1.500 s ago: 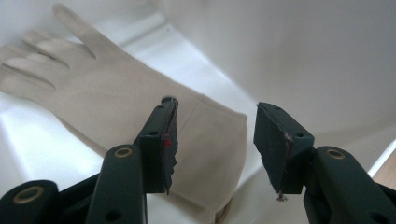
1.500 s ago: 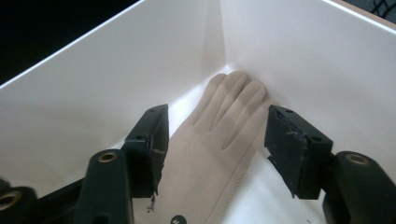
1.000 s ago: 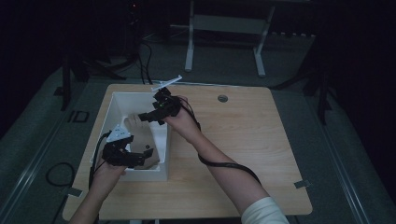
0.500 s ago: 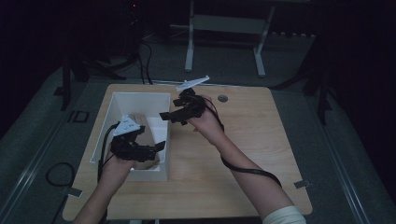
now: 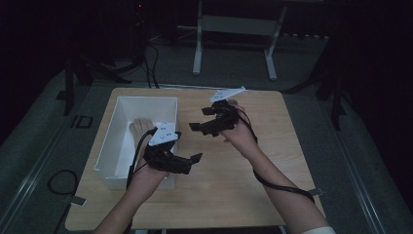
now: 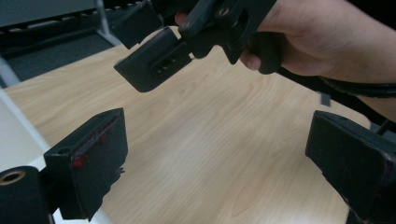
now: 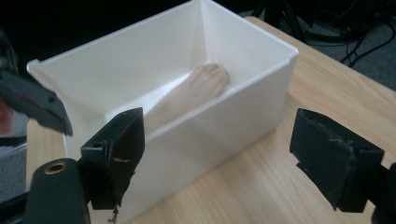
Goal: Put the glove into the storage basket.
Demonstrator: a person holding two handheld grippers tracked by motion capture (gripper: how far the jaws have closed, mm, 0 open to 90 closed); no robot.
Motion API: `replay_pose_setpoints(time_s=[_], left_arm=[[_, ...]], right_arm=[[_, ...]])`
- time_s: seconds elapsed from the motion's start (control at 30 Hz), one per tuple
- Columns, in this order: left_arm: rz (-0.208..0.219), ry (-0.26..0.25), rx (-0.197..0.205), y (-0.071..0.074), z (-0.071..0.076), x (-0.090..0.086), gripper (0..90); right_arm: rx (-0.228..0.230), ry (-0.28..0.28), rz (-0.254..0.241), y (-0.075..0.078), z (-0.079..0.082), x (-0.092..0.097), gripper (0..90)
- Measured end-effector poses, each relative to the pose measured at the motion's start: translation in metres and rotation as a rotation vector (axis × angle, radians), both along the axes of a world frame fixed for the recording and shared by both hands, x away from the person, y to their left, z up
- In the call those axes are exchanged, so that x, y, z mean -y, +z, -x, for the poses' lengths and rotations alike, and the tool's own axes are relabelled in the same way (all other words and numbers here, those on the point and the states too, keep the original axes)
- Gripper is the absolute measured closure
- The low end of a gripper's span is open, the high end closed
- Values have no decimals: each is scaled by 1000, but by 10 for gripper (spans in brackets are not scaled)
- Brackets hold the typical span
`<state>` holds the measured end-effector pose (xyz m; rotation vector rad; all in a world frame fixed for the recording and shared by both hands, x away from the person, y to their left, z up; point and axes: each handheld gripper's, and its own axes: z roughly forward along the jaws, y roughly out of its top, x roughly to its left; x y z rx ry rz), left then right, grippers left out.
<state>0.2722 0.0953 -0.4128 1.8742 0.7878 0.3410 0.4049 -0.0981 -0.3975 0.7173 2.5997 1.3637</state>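
Wooden table [image 5: 272,161], pale grain, dim room. White bin [image 5: 122,141] on its left half, open top. Inside lies a light wooden piece [image 7: 196,91], possibly a rounded block or dowel; its long axis runs along the bin's length.

Left gripper [image 5: 187,163] hangs at the bin's near right corner, jaws wide apart, nothing held. Right gripper [image 5: 199,127] sits just right of the bin, above bare table, jaws likewise spread and empty, pointing toward the bin. Left hand looks nearer the piece.
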Motion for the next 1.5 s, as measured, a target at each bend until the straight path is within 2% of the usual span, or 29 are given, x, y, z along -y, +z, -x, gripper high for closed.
replay_pose_setpoints(time_s=[0.07, 0.27, 0.43, 0.63, 0.77, 0.93, 1.13, 1.3, 1.4, 1.43, 1.5], left_arm=[[-14, -16, 2, -1, 1, 7, 63], [-21, -52, 5, -9, 1, 30, 63], [-37, -100, -12, -17, -1, 51, 63], [-34, -140, -21, -29, -3, 71, 63], [-52, -156, -21, -39, -4, 82, 63], [-45, -177, -49, -55, -8, 93, 63], [-60, -183, -43, -70, -8, 102, 63], [-34, -179, -69, -83, -12, 104, 63], [-53, -185, -82, -93, -13, 107, 62], [-54, -190, -89, -97, -14, 108, 63], [-53, -192, -98, -102, -13, 110, 62]], right_arm=[[-7, -18, 0, -7, 1, 15, 180], [-18, -55, -5, -17, 1, 41, 180], [-22, -83, -14, -28, 3, 65, 180], [-33, -110, -14, -45, 5, 88, 179], [-39, -135, -9, -57, 7, 100, 180], [-31, -150, -14, -71, 12, 114, 178], [-14, -161, -5, -86, 14, 130, 141], [-25, -172, 4, -102, 17, 143, 141], [-36, -177, 12, -111, 19, 149, 139], [-37, -186, 27, -116, 21, 153, 138], [-40, -191, 27, -123, 22, 158, 138]])
